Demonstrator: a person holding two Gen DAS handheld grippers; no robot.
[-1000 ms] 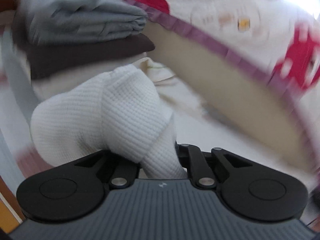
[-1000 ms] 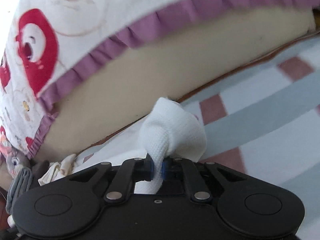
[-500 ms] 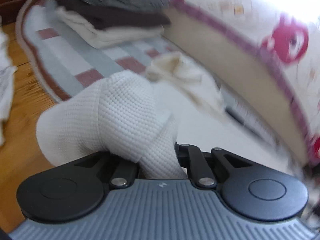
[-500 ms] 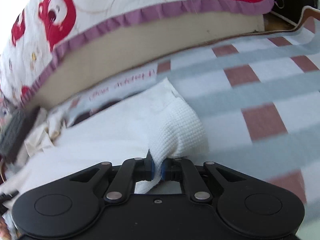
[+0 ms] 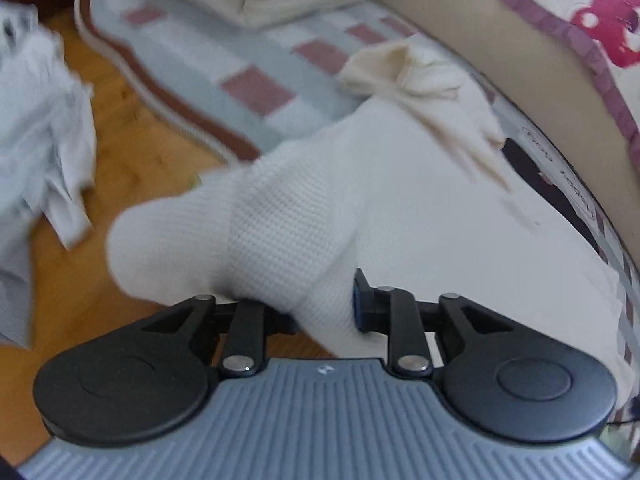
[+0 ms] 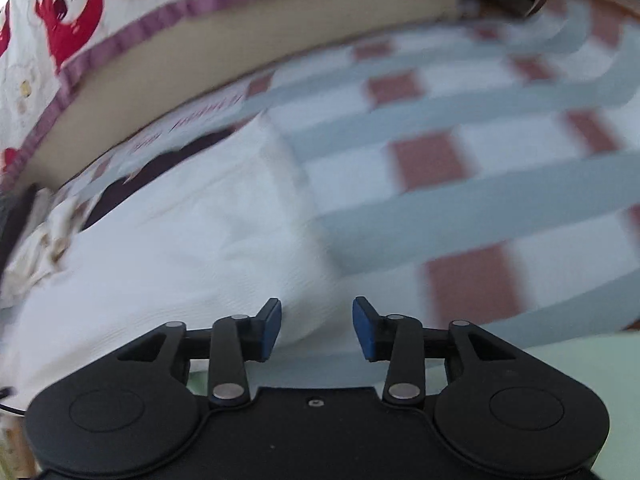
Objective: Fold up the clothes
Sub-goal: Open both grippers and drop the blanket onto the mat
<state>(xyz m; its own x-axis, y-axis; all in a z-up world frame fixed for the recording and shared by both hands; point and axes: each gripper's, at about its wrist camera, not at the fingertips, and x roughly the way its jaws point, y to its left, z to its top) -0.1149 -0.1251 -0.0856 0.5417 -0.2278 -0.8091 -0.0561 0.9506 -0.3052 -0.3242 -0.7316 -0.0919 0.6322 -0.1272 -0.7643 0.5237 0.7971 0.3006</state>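
While the white knit garment (image 5: 420, 208) lies spread across the checked rug (image 6: 460, 160) beside the bed (image 6: 120, 92), the step in hand looks like the release after laying it flat, and the next move probably calls for fresh grips on an edge to carry the first fold over. The left tool (image 5: 324, 308) is opening, yet a bunched corner of the knit sits between its jaws, the right-hand pad (image 5: 357, 307) touching the cloth. The right tool (image 6: 316, 330) is opening too, jaws well spread and empty, poised over the garment's near right corner.
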